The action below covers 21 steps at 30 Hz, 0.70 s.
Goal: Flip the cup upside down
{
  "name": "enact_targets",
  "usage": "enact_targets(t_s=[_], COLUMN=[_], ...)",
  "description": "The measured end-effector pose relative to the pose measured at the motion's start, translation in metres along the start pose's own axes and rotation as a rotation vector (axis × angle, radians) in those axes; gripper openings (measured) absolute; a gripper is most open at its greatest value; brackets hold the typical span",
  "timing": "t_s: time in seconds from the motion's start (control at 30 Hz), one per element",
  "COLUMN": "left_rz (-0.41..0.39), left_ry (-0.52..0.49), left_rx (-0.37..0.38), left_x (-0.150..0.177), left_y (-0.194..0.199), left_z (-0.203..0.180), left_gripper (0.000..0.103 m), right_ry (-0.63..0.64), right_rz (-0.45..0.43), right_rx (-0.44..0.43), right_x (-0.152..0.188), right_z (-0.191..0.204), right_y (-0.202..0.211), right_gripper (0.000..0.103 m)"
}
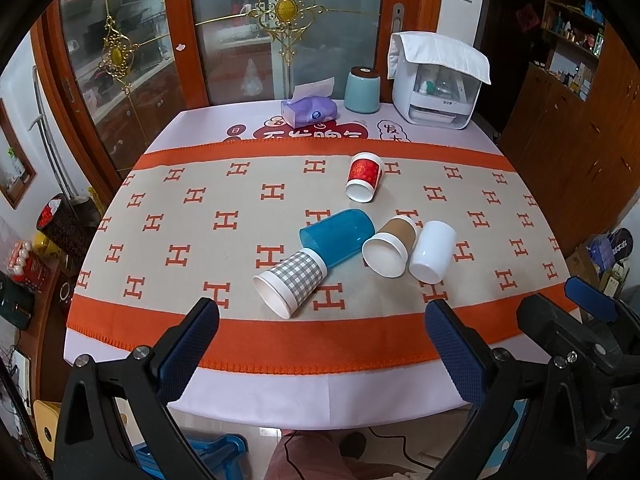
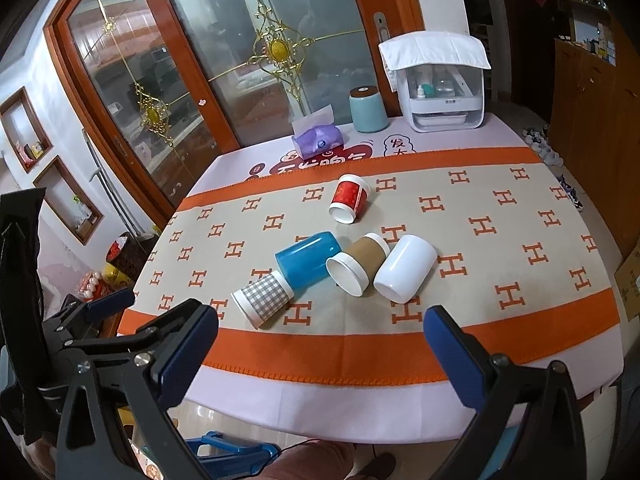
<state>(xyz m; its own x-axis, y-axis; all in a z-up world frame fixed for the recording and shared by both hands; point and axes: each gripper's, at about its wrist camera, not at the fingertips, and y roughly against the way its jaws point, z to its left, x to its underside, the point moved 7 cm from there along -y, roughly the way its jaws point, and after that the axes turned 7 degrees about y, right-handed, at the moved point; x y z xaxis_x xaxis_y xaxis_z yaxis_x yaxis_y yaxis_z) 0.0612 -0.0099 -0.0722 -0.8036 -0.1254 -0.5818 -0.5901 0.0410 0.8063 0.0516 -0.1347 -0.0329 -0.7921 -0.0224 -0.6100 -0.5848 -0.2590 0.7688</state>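
Several cups lie on their sides on the patterned table runner [image 1: 200, 240]: a grey checked paper cup [image 1: 290, 280] [image 2: 262, 298], a blue plastic cup [image 1: 338, 238] [image 2: 308, 262], a brown paper cup [image 1: 390, 246] [image 2: 358, 266], a white cup [image 1: 432, 252] [image 2: 406, 268] and a red paper cup [image 1: 364, 176] [image 2: 349, 198] farther back. My left gripper [image 1: 320, 344] is open and empty, above the table's near edge, short of the cups. My right gripper [image 2: 320, 348] is open and empty, also at the near edge. The right gripper also shows in the left wrist view [image 1: 576, 320].
At the table's back stand a purple tissue pack [image 1: 308, 110], a light blue canister [image 1: 362, 90] and a white appliance [image 1: 436, 80] with a cloth on top. A glass sliding door is behind the table. A wooden cabinet [image 1: 568, 128] is to the right.
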Motion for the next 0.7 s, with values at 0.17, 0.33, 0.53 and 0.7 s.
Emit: enact_targets(t_s=[0.17, 0.33, 0.53, 0.7], left_rz=[0.005, 0.019, 0.11, 0.221], left_ry=[-0.042, -0.105, -0.212, -0.262], left_rx=[-0.01, -0.023, 0.02, 0.045], left_x=[-0.01, -0.03, -0.042, -0.036], left_y=[-0.007, -0.021, -0.057, -0.103], left_z=[0.001, 0.009, 0.016, 0.021], left_gripper=[0.102, 0.102, 0.102, 0.102], right_ry=[-0.013, -0.031, -0.069, -0.124], right_rz=[0.018, 0.038, 0.085, 0.175], right_rx=[-0.006, -0.003, 0.011, 0.009], right_x=[-0.003, -0.006, -0.004, 0.011], right_z=[-0.002, -0.003, -0.01, -0.018], right_y=[-0.012, -0.028, -0.062, -0.104], right_gripper=[0.103, 0.102, 0.098, 0.096])
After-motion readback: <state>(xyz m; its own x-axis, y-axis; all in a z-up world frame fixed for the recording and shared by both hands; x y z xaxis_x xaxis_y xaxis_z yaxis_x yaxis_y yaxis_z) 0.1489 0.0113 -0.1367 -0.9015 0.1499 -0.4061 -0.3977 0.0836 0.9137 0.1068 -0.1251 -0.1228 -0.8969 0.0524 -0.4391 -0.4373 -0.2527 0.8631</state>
